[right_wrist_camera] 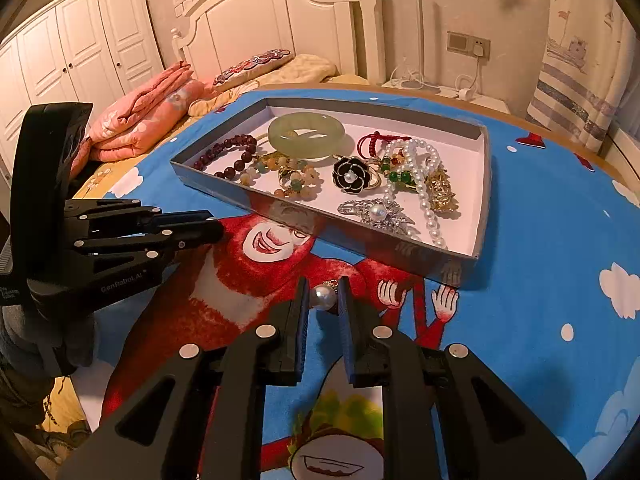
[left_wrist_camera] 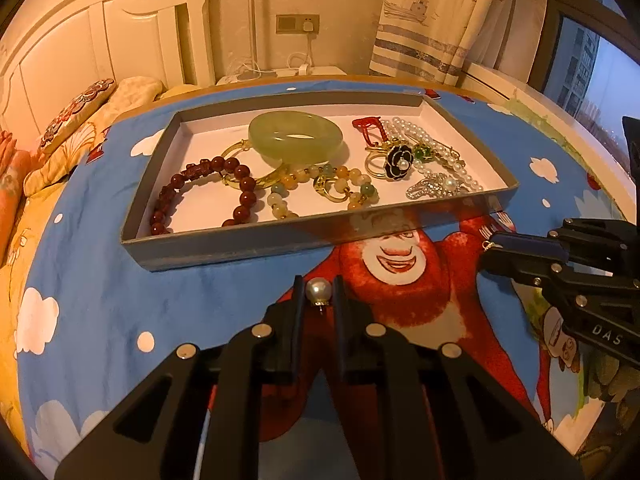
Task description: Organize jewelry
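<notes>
A grey box lid used as a tray [left_wrist_camera: 224, 250] [right_wrist_camera: 482, 184] lies on the cartoon bedsheet and holds a green jade bangle [left_wrist_camera: 295, 137] [right_wrist_camera: 306, 134], red bead bracelet [left_wrist_camera: 240, 184] [right_wrist_camera: 232, 156], a black flower brooch [left_wrist_camera: 398, 162] [right_wrist_camera: 351, 175] and a pearl necklace [left_wrist_camera: 436, 148] [right_wrist_camera: 424, 188]. My left gripper [left_wrist_camera: 318, 294] [right_wrist_camera: 212, 224] is shut on a pearl earring [left_wrist_camera: 319, 291], in front of the tray. My right gripper [right_wrist_camera: 325, 294] [left_wrist_camera: 490, 250] is shut on a second pearl earring [right_wrist_camera: 325, 297], also in front of the tray.
The blue bedsheet [left_wrist_camera: 100, 288] with a red cartoon figure covers the surface. A pink folded quilt [right_wrist_camera: 148, 116] and pillows [left_wrist_camera: 76, 114] lie to the left. A headboard [right_wrist_camera: 280, 12], a wall socket [left_wrist_camera: 298, 24] and curtains [left_wrist_camera: 440, 20] stand behind.
</notes>
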{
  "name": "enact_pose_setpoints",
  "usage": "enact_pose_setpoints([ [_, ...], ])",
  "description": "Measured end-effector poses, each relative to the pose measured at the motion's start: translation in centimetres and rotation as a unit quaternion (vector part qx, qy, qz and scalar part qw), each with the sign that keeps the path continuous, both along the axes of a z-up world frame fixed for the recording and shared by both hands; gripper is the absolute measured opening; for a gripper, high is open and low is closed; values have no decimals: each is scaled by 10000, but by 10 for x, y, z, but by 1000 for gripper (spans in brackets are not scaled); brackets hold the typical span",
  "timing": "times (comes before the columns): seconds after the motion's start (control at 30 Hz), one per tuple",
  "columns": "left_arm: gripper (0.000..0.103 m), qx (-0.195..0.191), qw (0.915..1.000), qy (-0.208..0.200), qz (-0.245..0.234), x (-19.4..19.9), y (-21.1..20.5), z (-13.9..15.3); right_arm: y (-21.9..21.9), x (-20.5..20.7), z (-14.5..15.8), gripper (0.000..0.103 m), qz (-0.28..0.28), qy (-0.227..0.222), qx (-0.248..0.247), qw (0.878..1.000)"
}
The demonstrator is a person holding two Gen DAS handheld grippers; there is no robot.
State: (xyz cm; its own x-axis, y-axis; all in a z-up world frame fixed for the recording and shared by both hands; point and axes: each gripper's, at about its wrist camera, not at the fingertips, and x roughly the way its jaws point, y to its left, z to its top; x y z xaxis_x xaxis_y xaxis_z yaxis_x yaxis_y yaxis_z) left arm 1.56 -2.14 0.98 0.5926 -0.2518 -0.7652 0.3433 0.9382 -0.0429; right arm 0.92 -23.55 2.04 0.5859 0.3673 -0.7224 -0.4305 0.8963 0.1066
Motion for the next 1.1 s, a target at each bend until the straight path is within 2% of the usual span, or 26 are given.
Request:
enact_pose_setpoints([
  [0.8, 13, 149, 9996, -253, -20, -12, -7, 10, -2, -1, 2, 16, -15, -28, 37, 10000],
  [1.1, 13, 219, 9989, -405, -7, -16, -12, 21, -3, -2, 4, 16, -52, -60, 121, 9999],
])
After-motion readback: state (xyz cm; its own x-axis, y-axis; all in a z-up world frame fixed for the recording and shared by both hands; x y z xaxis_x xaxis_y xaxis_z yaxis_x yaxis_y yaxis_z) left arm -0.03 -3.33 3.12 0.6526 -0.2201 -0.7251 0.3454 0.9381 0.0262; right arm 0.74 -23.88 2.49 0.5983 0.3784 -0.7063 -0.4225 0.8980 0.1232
